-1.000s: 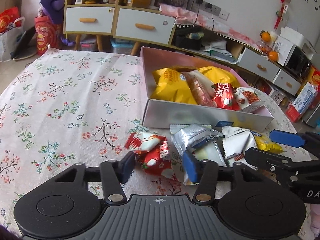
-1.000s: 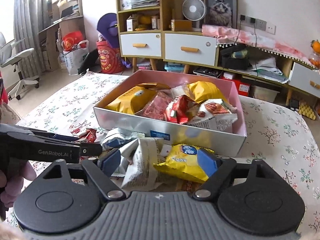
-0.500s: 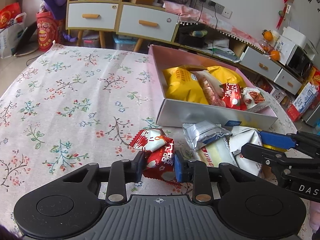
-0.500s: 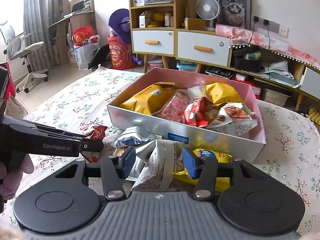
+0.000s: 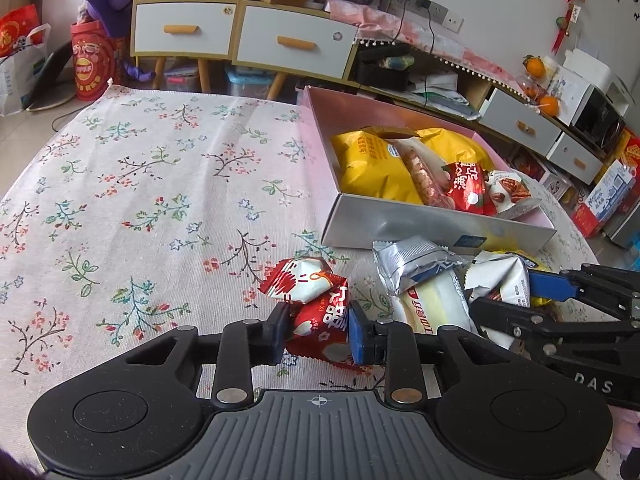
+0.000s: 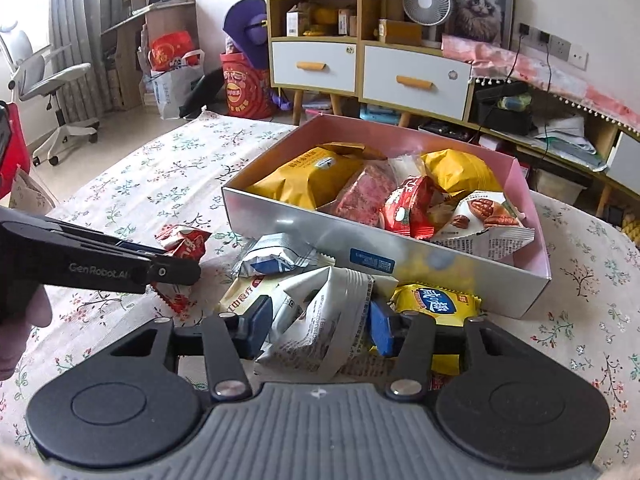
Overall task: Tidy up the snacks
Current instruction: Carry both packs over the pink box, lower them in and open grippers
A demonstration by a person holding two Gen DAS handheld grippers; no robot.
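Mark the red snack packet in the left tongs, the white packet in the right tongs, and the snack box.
red snack packet (image 5: 318,326), left wrist view, printed front face.
white packet (image 6: 320,320), right wrist view, crumpled middle.
snack box (image 6: 320,236), right wrist view, silver near wall.

Box (image 5: 420,226) sits on tablecloth (image 5: 140,184), at one o'clock from my left gripper (image 5: 318,330). Several packets (image 5: 416,168) lie in box. Loose pile (image 5: 436,280) lies on cloth just before box's near wall. From my right gripper (image 6: 318,322), box at twelve, left gripper at nine. Cabinet (image 6: 368,68) stands behind table, at twelve.
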